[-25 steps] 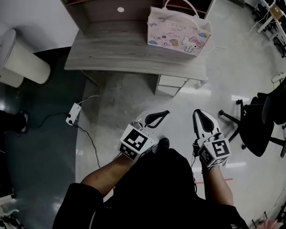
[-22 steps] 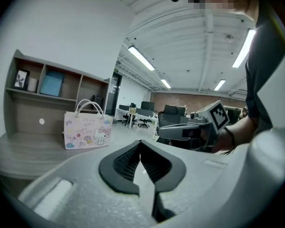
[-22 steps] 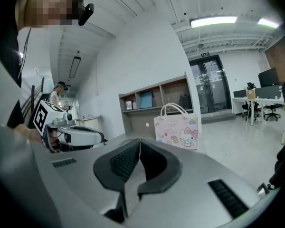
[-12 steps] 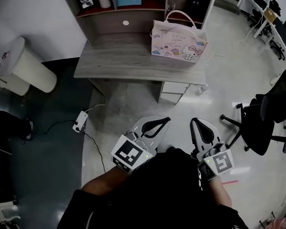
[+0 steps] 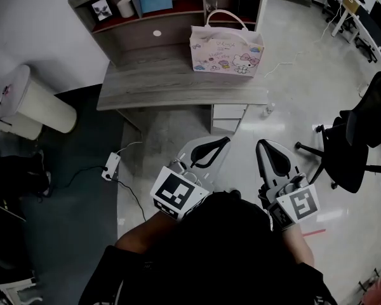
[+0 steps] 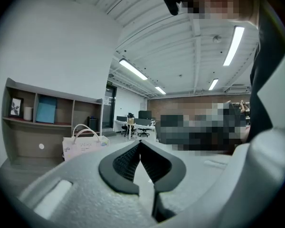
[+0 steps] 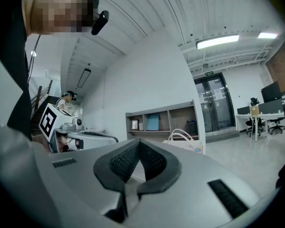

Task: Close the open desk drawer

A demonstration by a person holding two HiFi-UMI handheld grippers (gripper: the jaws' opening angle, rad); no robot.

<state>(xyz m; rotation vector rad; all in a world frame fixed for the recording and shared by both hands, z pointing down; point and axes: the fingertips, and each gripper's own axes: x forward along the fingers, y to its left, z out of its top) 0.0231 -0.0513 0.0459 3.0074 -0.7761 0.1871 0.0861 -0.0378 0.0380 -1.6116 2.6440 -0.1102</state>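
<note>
The grey desk (image 5: pixel 171 84) stands ahead with a shelf hutch on top. Under its right end a white drawer unit (image 5: pixel 229 115) juts a little past the desk edge. Both grippers are held close to the person's body, well short of the desk. The left gripper (image 5: pixel 222 142) is shut, its black pads meeting at the tips with nothing between them. It looks over the desk toward the pink bag (image 6: pixel 84 144). The right gripper (image 5: pixel 261 147) is also shut and holds nothing. In their own views, the left gripper (image 6: pixel 140 142) and right gripper (image 7: pixel 138 142) both show touching tips.
A pink cartoon tote bag (image 5: pixel 226 46) stands on the desk's right part. A white cylindrical bin (image 5: pixel 38 100) is at the left on a dark mat. A power strip (image 5: pixel 111 166) with its cable lies on the floor. A black office chair (image 5: pixel 359 138) is at the right.
The head view has shifted, so more of the hutch shelves shows and the desk sits slightly more to the left. Both grippers stay shut in about the same place before the body.
</note>
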